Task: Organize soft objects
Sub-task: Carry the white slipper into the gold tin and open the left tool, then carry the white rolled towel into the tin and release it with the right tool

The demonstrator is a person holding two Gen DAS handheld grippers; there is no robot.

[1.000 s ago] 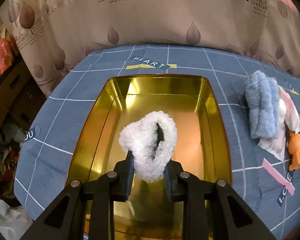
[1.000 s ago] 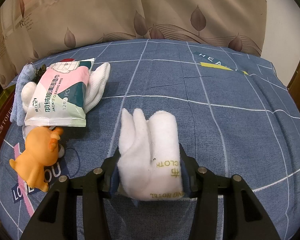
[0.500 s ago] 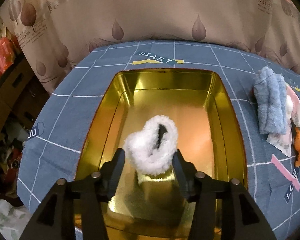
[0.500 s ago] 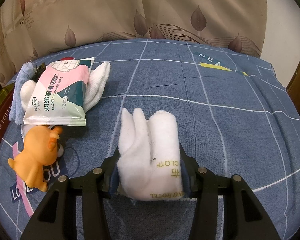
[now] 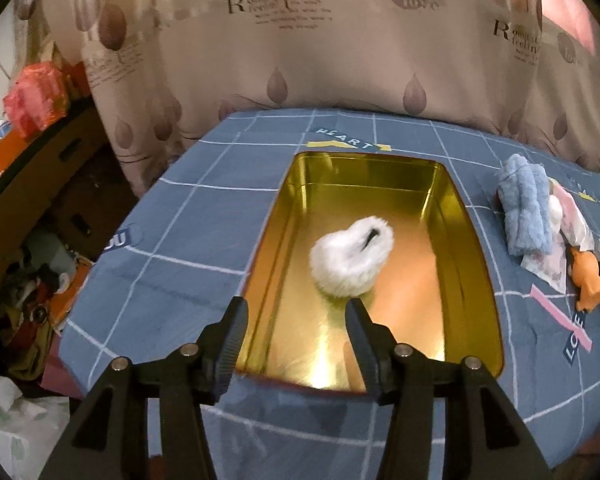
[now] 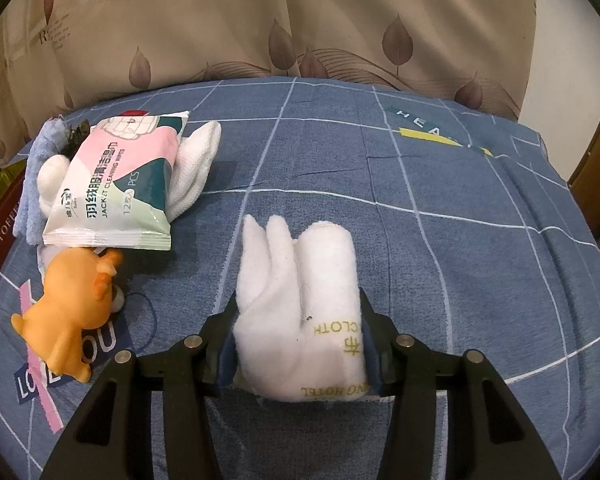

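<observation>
Jaws wide apart on the left gripper [image 5: 296, 312], nothing between them, after opening within the last second. The fluffy white piece [image 5: 352, 258] lies free in the middle of the gold tin [image 5: 476, 280], centre of the left wrist frame. Over on the right gripper [image 6: 298, 320], the pads are clamped on the rolled white towel [image 6: 300, 300], low centre of frame. At left sit the wipes pack [image 6: 116, 184] and orange toy [image 6: 70, 292].
</observation>
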